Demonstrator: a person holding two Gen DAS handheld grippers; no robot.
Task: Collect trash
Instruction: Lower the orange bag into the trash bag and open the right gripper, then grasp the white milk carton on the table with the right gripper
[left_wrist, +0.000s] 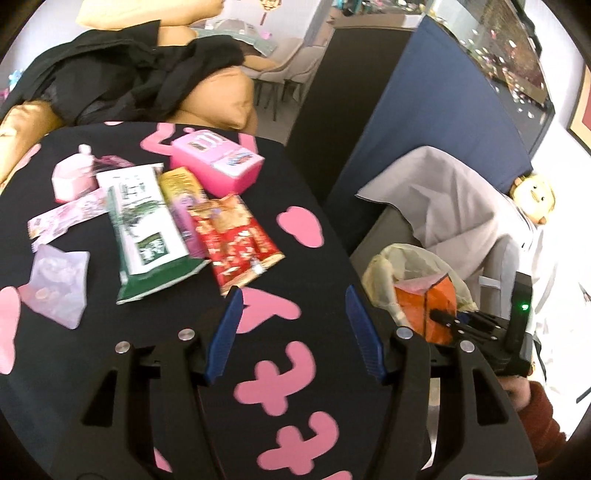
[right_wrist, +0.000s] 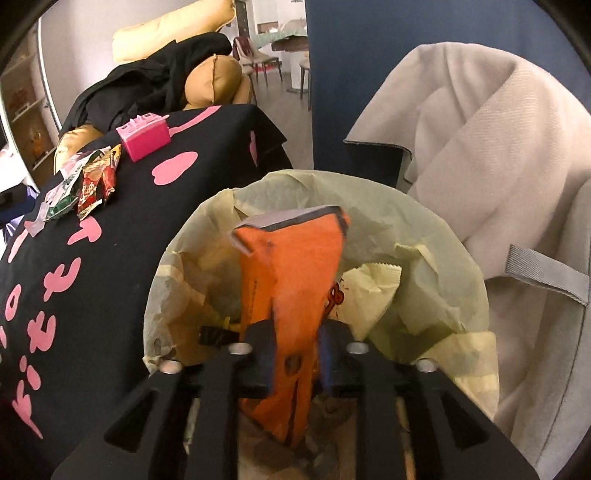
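My left gripper (left_wrist: 293, 314) is open and empty above the black cloth with pink shapes (left_wrist: 295, 258). Just beyond it lie a red wrapper (left_wrist: 236, 240), a green-and-white packet (left_wrist: 147, 229), a yellow-purple wrapper (left_wrist: 183, 199), a lilac wrapper (left_wrist: 55, 284) and a pink patterned wrapper (left_wrist: 66, 218). My right gripper (right_wrist: 297, 343) is shut on an orange wrapper (right_wrist: 295, 280) and holds it over the mouth of the bin lined with a pale yellow bag (right_wrist: 424, 236). The bin (left_wrist: 413, 262) and orange wrapper (left_wrist: 428, 306) also show right of the table in the left wrist view.
A pink box (left_wrist: 218, 162) and a small pink container (left_wrist: 72, 177) stand at the table's far side. Black clothes (left_wrist: 122, 81) lie on tan cushions behind. A grey-covered seat (right_wrist: 498, 147) and a blue partition (left_wrist: 424, 110) are right of the bin.
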